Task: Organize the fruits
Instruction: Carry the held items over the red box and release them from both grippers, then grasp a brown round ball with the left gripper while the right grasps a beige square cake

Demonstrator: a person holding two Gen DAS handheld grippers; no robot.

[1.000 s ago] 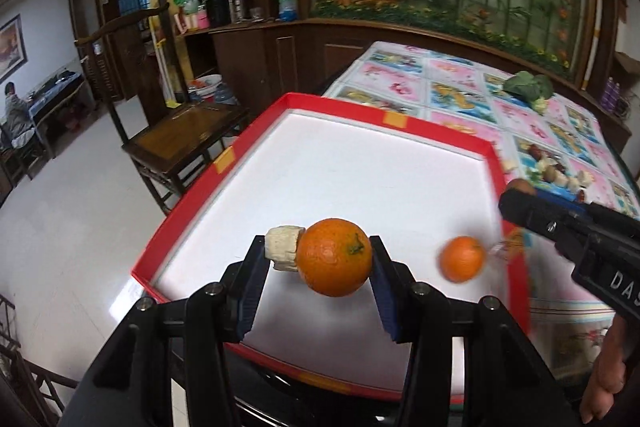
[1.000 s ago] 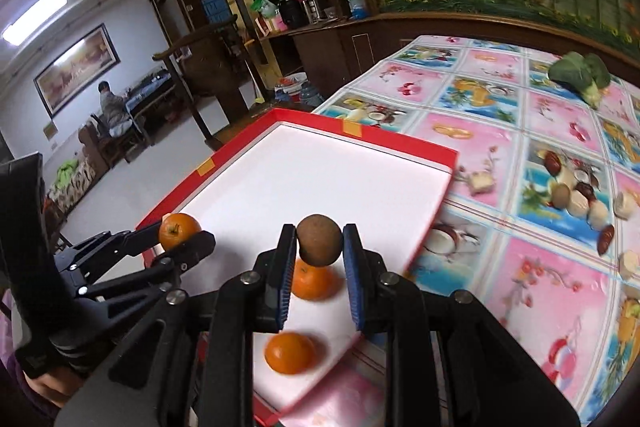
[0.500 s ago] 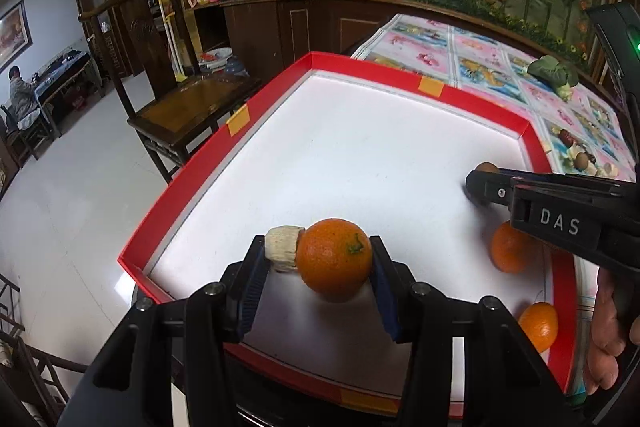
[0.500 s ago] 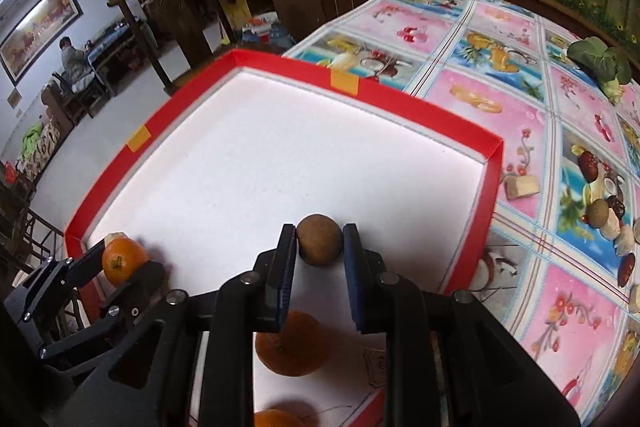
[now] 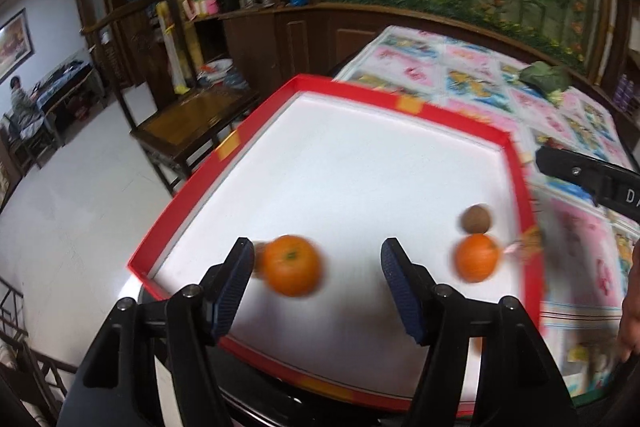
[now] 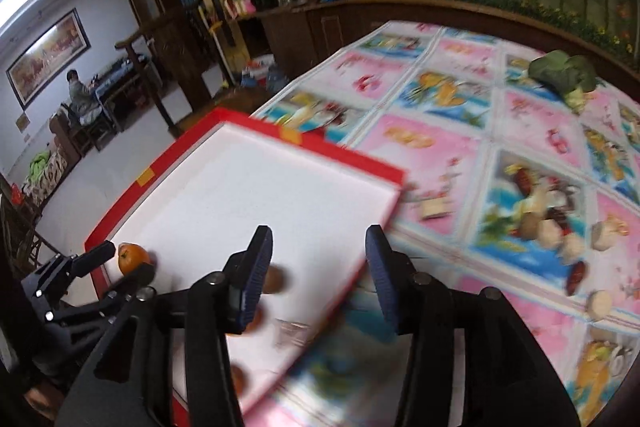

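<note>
Release step, both hands at once. The left gripper [image 5: 316,279] has its jaws opening — the orange [image 5: 292,265] sits between them, blurred, near the left pad, w/ a clear gap to the right pad, so nothing presses on it; it's down in the near-left corner of the red tray [image 5: 408,105]. A pale lump hides just behind it, too smeared to name.

The right gripper [image 6: 318,275] is opening too & holds nothing — the brown fruit [image 6: 274,279] lies on the white tray floor just left of its left finger [image 6: 256,273], outside the gap, by the tray's near-right edge. In the left view that brown fruit touches a 2nd orange [image 5: 476,257] just nearer; at least 1 more orange shows blurred lower down in the right view.

Next, I'd judge: back both grippers up & off the tray w/o nudging the round fruit — it looks ready to roll — then go for whatever's left out on the floral tablecloth [image 6: 460,155]. The green veg [image 6: 564,75] at the far right prob. isn't part of it.
</note>
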